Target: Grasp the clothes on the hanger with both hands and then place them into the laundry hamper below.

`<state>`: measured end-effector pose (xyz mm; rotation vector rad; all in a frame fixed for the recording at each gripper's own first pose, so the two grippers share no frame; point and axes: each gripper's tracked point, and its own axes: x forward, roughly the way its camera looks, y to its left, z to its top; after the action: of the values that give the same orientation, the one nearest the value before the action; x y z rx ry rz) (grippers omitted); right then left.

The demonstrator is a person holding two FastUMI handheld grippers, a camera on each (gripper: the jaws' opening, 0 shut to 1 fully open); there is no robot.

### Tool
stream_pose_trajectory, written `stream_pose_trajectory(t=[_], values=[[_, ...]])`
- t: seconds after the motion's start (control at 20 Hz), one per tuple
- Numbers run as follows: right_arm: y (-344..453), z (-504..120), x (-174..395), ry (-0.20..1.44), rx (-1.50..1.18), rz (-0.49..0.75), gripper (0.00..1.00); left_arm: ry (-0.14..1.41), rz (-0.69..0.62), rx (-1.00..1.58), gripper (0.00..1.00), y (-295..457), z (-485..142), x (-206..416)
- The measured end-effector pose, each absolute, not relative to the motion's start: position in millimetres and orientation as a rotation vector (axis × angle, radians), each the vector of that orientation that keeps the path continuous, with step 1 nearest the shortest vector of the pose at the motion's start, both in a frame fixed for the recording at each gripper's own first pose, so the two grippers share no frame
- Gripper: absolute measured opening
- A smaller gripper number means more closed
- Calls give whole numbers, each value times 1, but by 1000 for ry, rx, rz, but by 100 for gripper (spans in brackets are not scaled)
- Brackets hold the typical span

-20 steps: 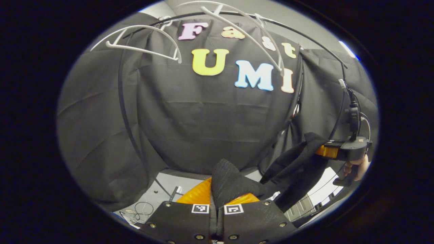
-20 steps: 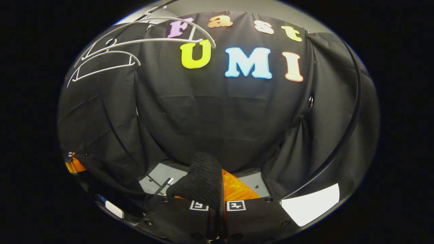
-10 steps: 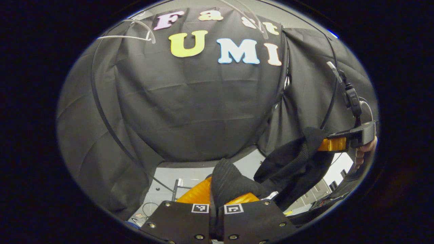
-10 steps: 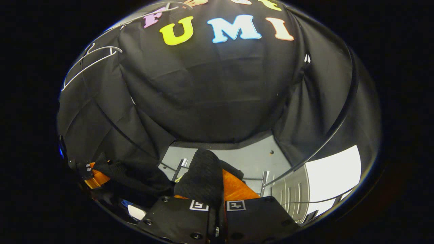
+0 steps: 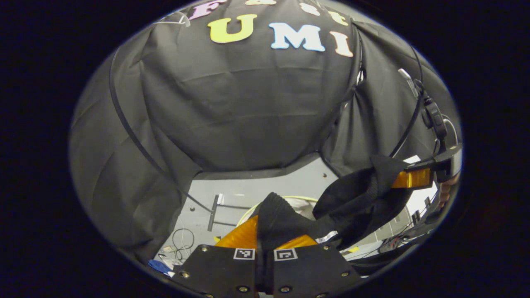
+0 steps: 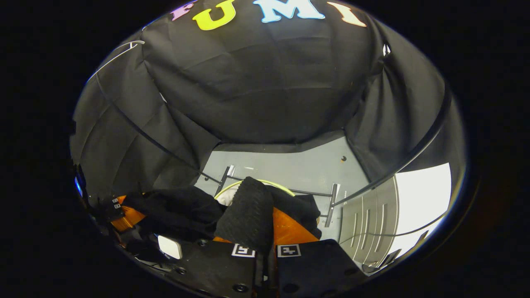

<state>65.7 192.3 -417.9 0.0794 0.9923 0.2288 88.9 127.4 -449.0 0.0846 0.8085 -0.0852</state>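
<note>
The left gripper (image 5: 265, 244) is clamped on a ribbed fold of the black garment (image 5: 281, 221), which bunches up between its orange fingers (image 5: 240, 236). The right gripper (image 6: 265, 244) pinches another ribbed fold (image 6: 248, 213) the same way; from the left gripper view it shows off to the right (image 5: 408, 179), cloth sagging between the two. Over the last second both have dropped — the white hangers, then overhead, have slid almost out at the top, and grey floor (image 5: 269, 186) has come into sight. So the garment is off the hanger and on its way down. The hamper's pale rim (image 6: 265, 183) now peeks just behind the cloth, below the grippers — lowering looks nearly done, release next.
</note>
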Motion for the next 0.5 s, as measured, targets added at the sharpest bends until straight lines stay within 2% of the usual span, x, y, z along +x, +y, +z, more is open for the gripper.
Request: stream_pose_trajectory(t=[0.15, 0.5], values=[[194, -419, 65, 997, 78, 224, 10, 820, -77, 80, 2, 126, -461, 84], [195, -418, 59, 1008, 107, 200, 12, 795, -42, 37, 4, 131, -446, 89]])
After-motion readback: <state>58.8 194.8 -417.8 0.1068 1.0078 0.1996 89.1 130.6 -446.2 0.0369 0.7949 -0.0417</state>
